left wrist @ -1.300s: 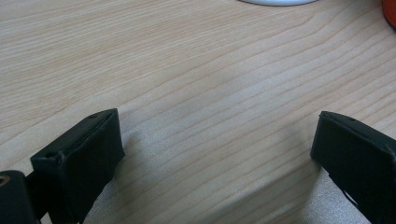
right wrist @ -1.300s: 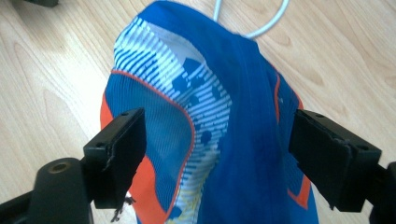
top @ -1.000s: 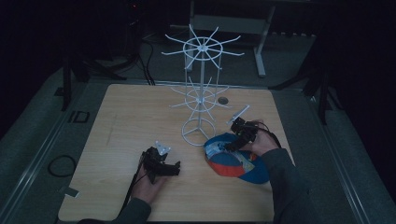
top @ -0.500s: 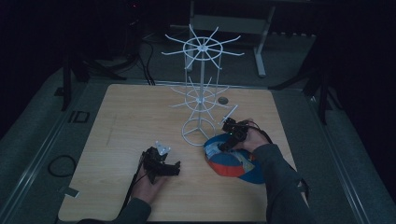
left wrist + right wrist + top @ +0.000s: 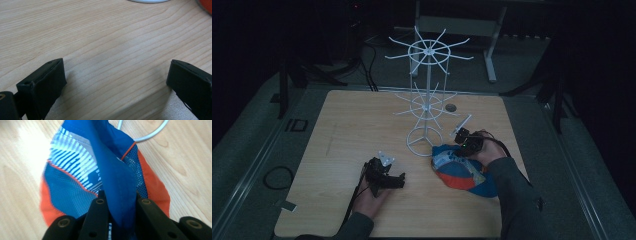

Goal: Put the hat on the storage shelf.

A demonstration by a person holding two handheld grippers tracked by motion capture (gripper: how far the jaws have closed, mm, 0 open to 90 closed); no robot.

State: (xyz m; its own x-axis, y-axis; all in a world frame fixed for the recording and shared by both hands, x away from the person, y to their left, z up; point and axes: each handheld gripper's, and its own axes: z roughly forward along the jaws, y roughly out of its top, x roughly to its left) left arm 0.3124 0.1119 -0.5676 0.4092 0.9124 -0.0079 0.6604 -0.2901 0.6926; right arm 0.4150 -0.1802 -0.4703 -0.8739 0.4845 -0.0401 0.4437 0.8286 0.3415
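Here, blue-orange mesh cap, fold pinched.

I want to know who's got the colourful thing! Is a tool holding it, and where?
Yes. The right tool pinches a raised blue fold of the blue-and-orange cap. The left tool is open over bare table, holding nothing.

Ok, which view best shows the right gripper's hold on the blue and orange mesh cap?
The right gripper view: its jaws pinch a fold of the blue and orange mesh cap up close. The high view shows the right gripper at the cap's edge, dim and small. The left gripper view catches an orange sliver at its top right corner.
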